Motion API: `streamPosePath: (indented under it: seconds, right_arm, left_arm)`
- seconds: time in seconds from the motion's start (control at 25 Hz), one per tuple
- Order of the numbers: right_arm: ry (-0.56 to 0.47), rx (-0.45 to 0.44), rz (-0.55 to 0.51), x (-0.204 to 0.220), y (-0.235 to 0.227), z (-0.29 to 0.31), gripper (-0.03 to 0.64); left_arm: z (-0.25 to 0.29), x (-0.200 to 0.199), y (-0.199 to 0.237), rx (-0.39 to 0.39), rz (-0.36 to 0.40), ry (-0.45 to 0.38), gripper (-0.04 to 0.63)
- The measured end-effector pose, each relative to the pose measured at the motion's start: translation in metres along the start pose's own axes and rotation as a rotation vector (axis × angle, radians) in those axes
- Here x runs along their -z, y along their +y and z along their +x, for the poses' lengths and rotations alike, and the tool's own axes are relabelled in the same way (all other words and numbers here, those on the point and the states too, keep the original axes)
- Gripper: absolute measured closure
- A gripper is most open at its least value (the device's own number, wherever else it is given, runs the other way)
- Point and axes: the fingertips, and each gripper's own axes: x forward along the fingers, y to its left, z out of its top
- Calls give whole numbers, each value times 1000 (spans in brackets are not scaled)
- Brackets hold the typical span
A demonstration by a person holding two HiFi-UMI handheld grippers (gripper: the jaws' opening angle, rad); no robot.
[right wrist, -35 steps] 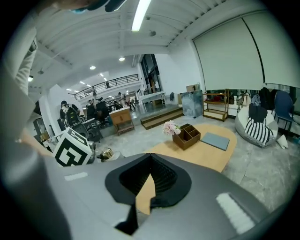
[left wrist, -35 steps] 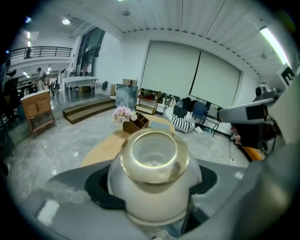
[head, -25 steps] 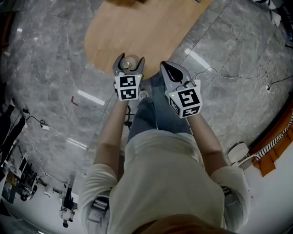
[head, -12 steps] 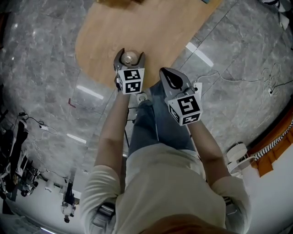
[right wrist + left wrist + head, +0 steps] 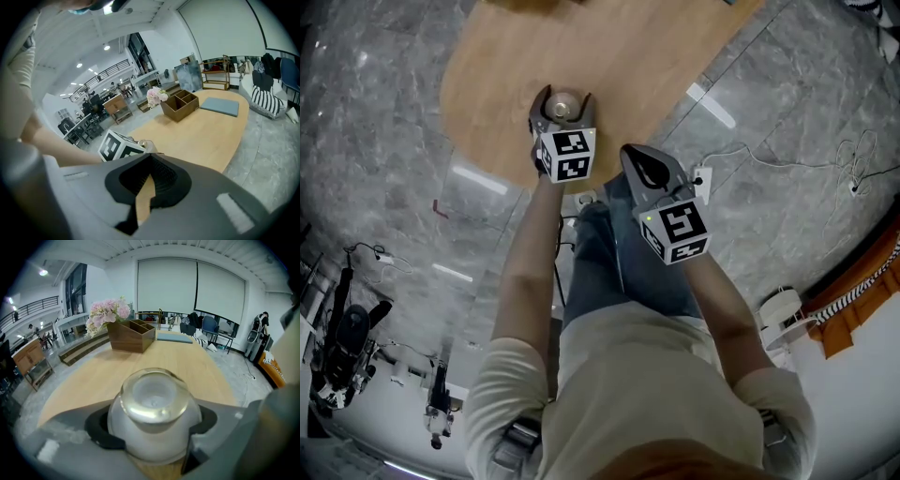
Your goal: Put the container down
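L gripper [image 5: 565, 111]: jaws set wide but clamped on the container [image 5: 152, 413], a rounded frosted-white jar w/ a clear glass lid. The black pads [image 5: 96, 430] press its belly on both sides. The jar sits upright, lid up, and looks evenly seated betw. the jaws.

R gripper [image 5: 637, 157]: jaws together w/ only a thin slit betw. the pads, nothing in them. It hangs idle beside the L one, out over the person's jeans [image 5: 623, 253], not over the table.

Container's place: the head view has it over the near end of the oval wooden table [image 5: 609, 56], just inside the edge. Bare wood shows under the jar in the L gripper view. Can't tell if the base touches the top yet; prob. not quite.

Further out on the table, well apart from the jar: a wooden organiser box [image 5: 131, 335] w/ pink flowers [image 5: 107, 312] at its L end, and a flat blue-grey mat [image 5: 174, 337] beyond. Nothing stands near the drop spot.

Step in hand, as I read it: the last bit of the lowering, jar in grip. Next move calls for base flat on the wood, then jaws opened wide enough to clear the belly, then a straight pull-back so the pads don't drag or tip it. Being so near the edge is the main risk; a spot a bit further in would be safer.
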Motion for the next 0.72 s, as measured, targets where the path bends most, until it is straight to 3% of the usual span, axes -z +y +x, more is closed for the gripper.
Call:
streamPosePath:
  seconds: [0.32, 0.72]
  right_arm:
    - [11, -7, 15, 3, -6, 4, 615]
    - [7, -16, 17, 5, 6, 0, 615]
  left_arm:
    - [7, -5, 1, -15, 33, -56, 250]
    - [8, -4, 0, 0, 43, -34, 244]
